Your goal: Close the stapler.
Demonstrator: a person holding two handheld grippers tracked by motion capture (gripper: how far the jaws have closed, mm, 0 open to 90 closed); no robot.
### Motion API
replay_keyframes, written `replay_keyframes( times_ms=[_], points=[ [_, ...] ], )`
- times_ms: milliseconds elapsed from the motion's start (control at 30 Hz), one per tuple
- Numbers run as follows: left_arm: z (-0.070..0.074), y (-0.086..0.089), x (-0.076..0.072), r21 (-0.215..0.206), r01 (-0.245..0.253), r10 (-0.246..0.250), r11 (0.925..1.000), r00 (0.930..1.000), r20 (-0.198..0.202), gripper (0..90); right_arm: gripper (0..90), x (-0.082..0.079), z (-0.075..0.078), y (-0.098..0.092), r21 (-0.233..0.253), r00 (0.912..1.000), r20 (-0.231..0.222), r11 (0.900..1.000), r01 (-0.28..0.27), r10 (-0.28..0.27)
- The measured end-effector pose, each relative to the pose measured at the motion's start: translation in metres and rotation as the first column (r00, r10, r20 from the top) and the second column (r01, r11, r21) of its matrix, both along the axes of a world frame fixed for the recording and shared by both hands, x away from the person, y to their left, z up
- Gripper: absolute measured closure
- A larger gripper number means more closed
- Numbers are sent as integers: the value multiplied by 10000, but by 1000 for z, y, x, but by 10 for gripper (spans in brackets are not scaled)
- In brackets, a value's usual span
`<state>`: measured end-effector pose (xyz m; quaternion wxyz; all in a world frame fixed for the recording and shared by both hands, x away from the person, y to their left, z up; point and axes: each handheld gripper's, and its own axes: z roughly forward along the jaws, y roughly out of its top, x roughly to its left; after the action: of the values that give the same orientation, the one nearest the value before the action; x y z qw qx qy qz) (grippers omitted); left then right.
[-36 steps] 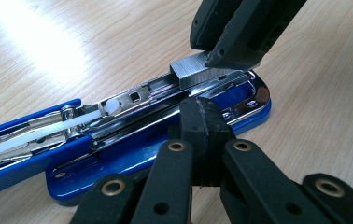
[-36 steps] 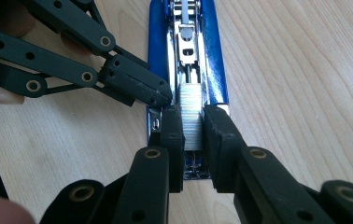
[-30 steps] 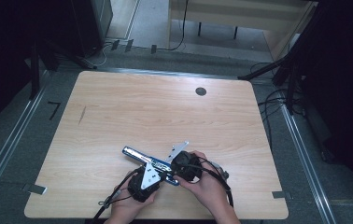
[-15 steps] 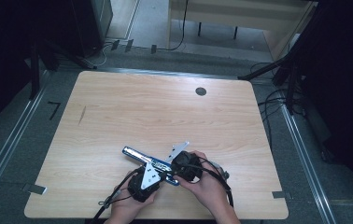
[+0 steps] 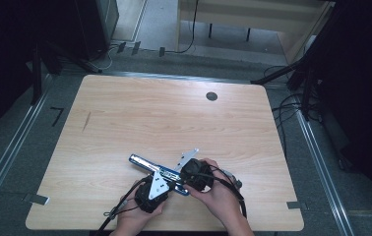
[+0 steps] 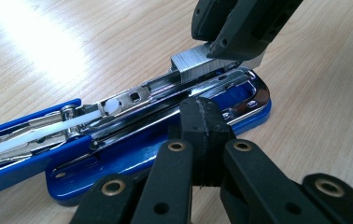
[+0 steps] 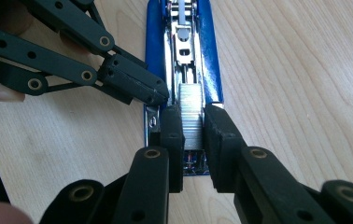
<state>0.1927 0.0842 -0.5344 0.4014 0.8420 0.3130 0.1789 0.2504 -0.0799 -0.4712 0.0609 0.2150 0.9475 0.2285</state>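
Right claw (image 7: 193,135) pinching the staple strip (image 7: 191,109) over the open blue stapler (image 6: 132,140) near the table's front edge, left claw (image 6: 202,116) pressed together on its base, so lower it straight into the channel.

Bright tabletop (image 5: 125,123) glare, dark surroundings, sharp close-ups.

Right claw (image 7: 194,128) clamping silver metal staple strip (image 7: 191,116) over open blue stapler (image 7: 184,51); left claw (image 7: 158,95) alongside; pale wooden surface (image 7: 296,70).
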Motion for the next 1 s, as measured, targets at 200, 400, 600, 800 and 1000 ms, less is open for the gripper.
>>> replay_keyframes(
  times_ms=[200,400,600,800,1000],
  points=[
    [0,0,0,-13,-10,10,10000,10000,2,900,796,0,1,2,-196,9999,48,9997,-110,111],
    [0,0,0,-23,-10,10,10000,10000,-3,900,796,-1,3,7,-281,10000,0,9996,-46,46],
    [0,0,0,-20,-6,6,10000,10000,-6,900,797,2,3,7,-383,9996,-209,9991,160,-168],
    [0,0,0,-17,-7,7,10000,10000,-5,900,797,3,3,6,-424,9986,-457,9988,242,-261],
    [0,0,0,-12,3,-3,10000,10000,-14,900,797,4,2,7,-520,9982,-531,9984,240,-267]
  ],
)
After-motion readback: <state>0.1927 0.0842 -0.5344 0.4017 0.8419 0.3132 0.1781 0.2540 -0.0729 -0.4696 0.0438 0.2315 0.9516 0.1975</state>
